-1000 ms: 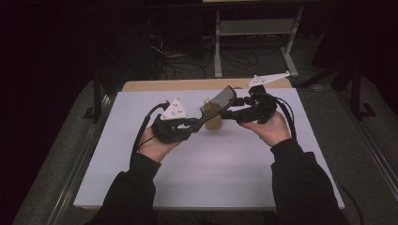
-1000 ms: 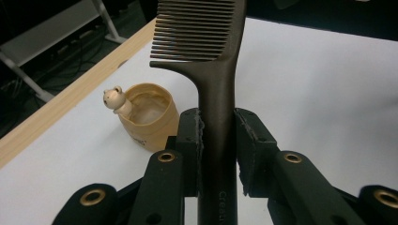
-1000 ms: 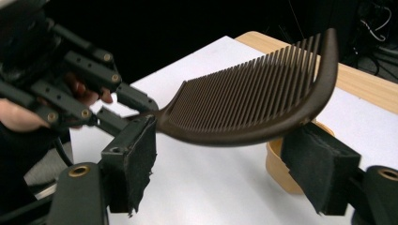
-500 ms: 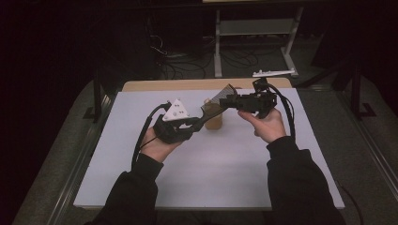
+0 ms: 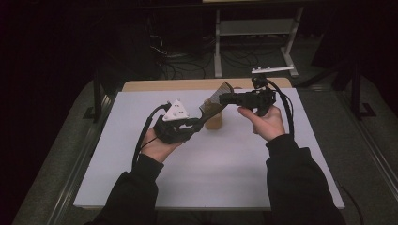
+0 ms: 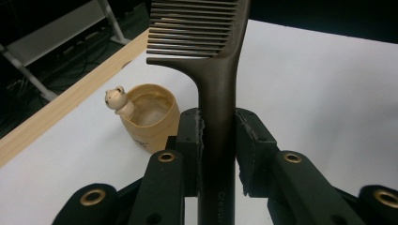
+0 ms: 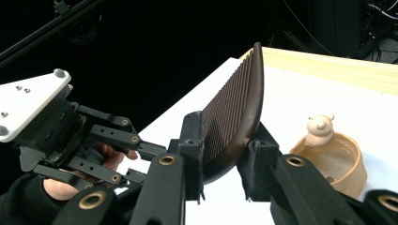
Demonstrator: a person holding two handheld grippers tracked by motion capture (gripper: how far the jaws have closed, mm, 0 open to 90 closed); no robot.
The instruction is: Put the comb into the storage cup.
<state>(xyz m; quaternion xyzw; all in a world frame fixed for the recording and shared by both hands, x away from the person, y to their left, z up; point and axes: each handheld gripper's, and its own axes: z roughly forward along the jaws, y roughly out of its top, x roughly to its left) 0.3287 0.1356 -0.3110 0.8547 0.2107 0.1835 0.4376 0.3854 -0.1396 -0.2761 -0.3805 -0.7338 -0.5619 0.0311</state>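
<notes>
A dark brown comb (image 5: 217,96) was held in the air over the white table (image 5: 225,164), a little above and beside a small tan cup (image 5: 213,120) that stood upright on the tabletop. The left gripper (image 6: 217,140) had its jaws clamped tight on the comb's handle, both pads pressed flat against it, so that in the left gripper view the handle rose straight up between them and the teeth spread out at the top. From that view the cup sat to the left of the handle and behind the jaws, with a little bear figure (image 6: 116,99) perched on its rim. The right gripper (image 7: 224,154) came at the comb from the toothed end, opposite the cup's near side in the high view; its jaws had just been closing with the toothed head of the comb between them. In the right gripper view the left pad (image 7: 193,140) lay against the teeth, while the right pad (image 7: 256,154) stood close to the comb's curved spine, and I could not tell whether it pressed on it. The cup lay just to the right of that gripper's jaws there, with the left hand (image 7: 70,180) visible farther off. Beyond the cup, a strip of pale wood (image 5: 187,84) edged the table.
</notes>
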